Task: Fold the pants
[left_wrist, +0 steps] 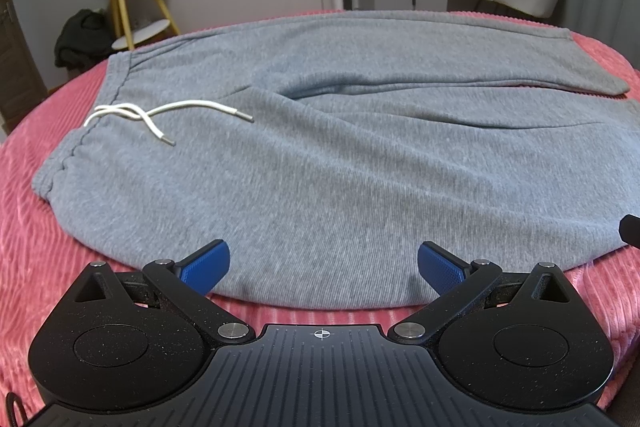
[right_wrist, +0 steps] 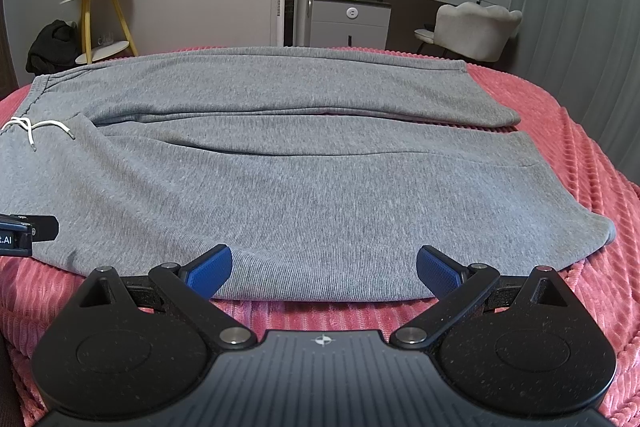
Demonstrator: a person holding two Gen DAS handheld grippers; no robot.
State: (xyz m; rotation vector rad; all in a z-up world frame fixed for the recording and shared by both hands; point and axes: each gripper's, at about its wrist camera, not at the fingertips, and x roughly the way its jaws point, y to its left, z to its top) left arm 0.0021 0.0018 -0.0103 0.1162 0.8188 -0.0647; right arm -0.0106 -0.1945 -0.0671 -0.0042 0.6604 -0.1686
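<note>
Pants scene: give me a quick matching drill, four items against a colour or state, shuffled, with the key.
Column 1
1. pants
2. drawstring
3. blanket
4. left gripper

Column 2
A. pink, ribbed, under everything
B. open, at the near edge of the fabric, holding nothing
C. white, lying loose by the waistband
D. grey, laid flat, legs side by side

Pairs: 1-D, 2-C, 3-A, 4-B
</note>
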